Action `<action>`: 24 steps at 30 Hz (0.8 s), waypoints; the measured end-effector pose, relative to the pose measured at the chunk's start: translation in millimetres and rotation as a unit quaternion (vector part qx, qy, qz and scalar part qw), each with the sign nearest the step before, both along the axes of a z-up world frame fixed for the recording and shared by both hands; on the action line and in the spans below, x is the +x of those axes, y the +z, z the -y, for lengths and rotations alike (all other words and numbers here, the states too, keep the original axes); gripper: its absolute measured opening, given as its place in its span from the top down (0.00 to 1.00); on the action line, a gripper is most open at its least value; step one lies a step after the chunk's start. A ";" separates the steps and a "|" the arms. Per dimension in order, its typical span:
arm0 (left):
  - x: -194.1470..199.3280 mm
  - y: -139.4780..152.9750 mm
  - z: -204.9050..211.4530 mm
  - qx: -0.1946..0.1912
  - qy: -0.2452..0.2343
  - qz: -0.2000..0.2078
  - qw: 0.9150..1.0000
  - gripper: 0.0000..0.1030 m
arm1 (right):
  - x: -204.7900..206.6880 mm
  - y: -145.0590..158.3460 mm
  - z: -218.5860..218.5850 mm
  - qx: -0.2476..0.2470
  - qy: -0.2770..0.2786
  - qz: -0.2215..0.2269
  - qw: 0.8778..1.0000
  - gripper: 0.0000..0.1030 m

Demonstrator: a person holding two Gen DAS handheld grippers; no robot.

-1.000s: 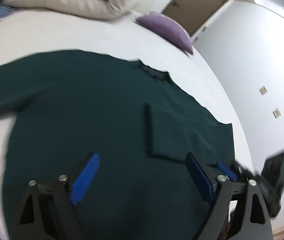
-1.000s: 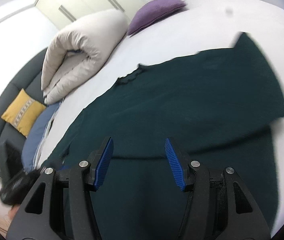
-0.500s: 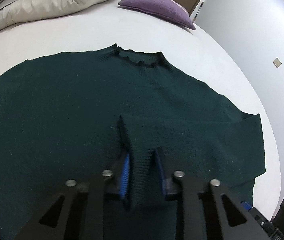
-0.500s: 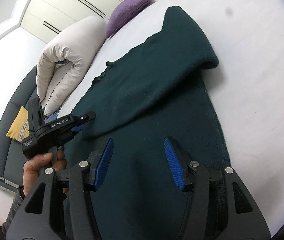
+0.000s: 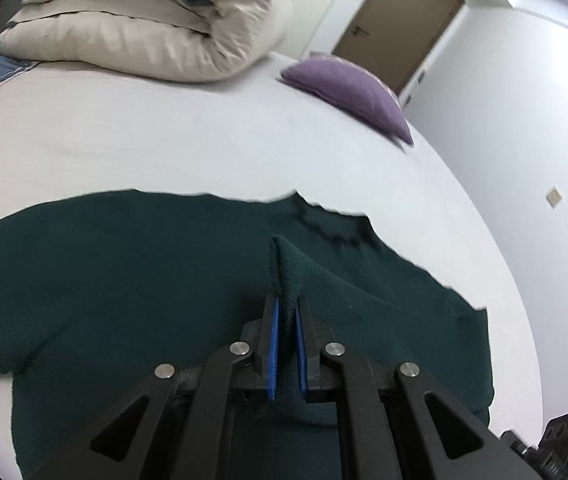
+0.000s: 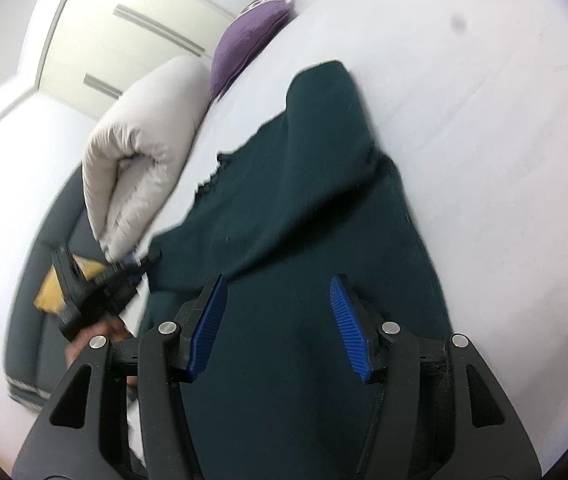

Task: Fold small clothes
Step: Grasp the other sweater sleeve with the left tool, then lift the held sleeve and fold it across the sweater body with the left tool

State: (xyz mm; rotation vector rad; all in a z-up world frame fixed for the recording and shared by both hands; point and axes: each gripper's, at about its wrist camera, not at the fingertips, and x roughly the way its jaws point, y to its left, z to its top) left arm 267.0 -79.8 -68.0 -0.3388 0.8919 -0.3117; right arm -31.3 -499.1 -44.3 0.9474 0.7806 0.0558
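Observation:
A dark green sweater [image 5: 124, 276] lies spread on the white bed [image 5: 164, 140], collar away from me. One sleeve [image 5: 290, 264] is folded in over the body. My left gripper [image 5: 286, 316] is shut on that sleeve's cuff and holds it lifted off the sweater. In the right wrist view the sweater [image 6: 304, 208] lies below my right gripper [image 6: 280, 320], which is open and empty above its lower part. The left gripper [image 6: 100, 284] shows there at the left, blurred, with the sleeve stretched up to it.
A rolled beige duvet [image 5: 156, 28] and a purple pillow [image 5: 348, 88] lie at the far side of the bed. A dark sofa with a yellow cushion [image 6: 50, 292] stands beyond the bed's left edge. A door [image 5: 396, 24] and white walls stand beyond.
My left gripper closed on the folded sleeve's cuff and has lifted it up and leftward. My right gripper stays open over the sweater's lower part.

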 end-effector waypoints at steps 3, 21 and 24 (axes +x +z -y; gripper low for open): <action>6.1 -12.0 -1.4 0.006 0.008 -0.004 1.000 0.92 | 15.6 2.2 8.2 0.013 -0.010 0.008 1.000 0.48; -8.1 -36.6 -9.6 -0.005 0.007 -0.014 1.000 0.92 | 36.6 21.7 85.5 -0.038 -0.087 -0.015 0.995 0.49; -8.6 -35.7 -13.3 -0.010 0.008 -0.014 1.000 0.92 | 67.8 30.5 95.9 -0.073 -0.076 -0.025 0.994 0.49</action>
